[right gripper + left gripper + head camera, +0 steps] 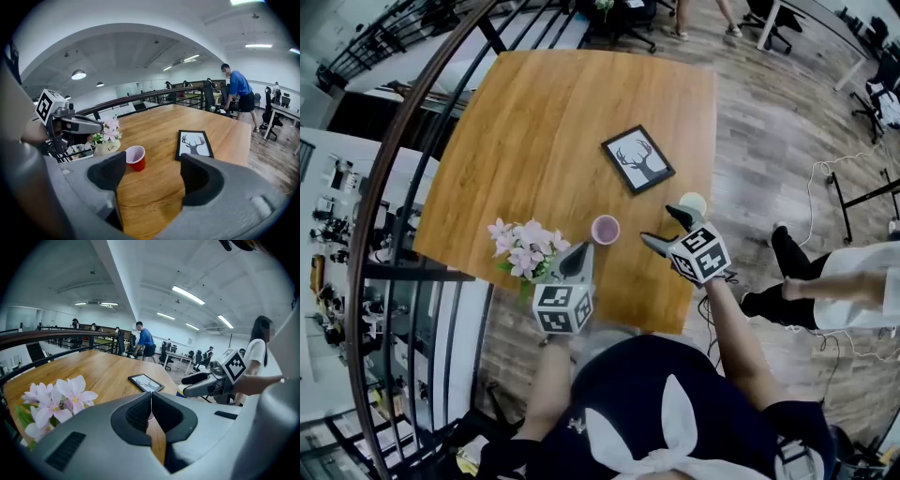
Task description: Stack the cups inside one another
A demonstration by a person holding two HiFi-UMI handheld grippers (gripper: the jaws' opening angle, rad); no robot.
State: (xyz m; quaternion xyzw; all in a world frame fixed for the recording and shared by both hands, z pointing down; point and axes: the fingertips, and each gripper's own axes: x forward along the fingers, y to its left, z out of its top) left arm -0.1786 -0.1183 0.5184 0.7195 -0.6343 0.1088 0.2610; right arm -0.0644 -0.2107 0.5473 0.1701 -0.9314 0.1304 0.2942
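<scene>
Table [534, 122]: wooden top; a dark railing [384, 216] curves along its left side.

Red cup [606, 229]: upright on the table near its near edge, mouth up, pale inside. It stands between the tips of the two grippers and touches neither. In the right gripper view it [136, 158] stands beyond the left-hand jaw, outside the gap.

Pale cup [694, 202]: upright near the table's right edge, to the right of the red cup and apart from it. It is just beside the far jaw of the right gripper, outside the gap; whether they touch cannot be told. In the left gripper view only a sliver of it [181, 390] shows under the right gripper.

Left gripper [579, 255]: over the near edge, just left of the red cup, pointing far. Its jaws [151, 401] are pressed together, with nothing held.

Right gripper [656, 223]: over the near right part of the table, pointing left and far. Its jaws [153, 168] stand wide apart with only bare wood between them.

Flowers [523, 246]: pink blooms in a pale pot [104, 147] at the near left of the table, just left of the left gripper.

Deer picture [637, 159]: black frame lying flat on the table, farther off than both cups.

Person in blue top [236, 89]: standing beyond the far side of the table.
</scene>
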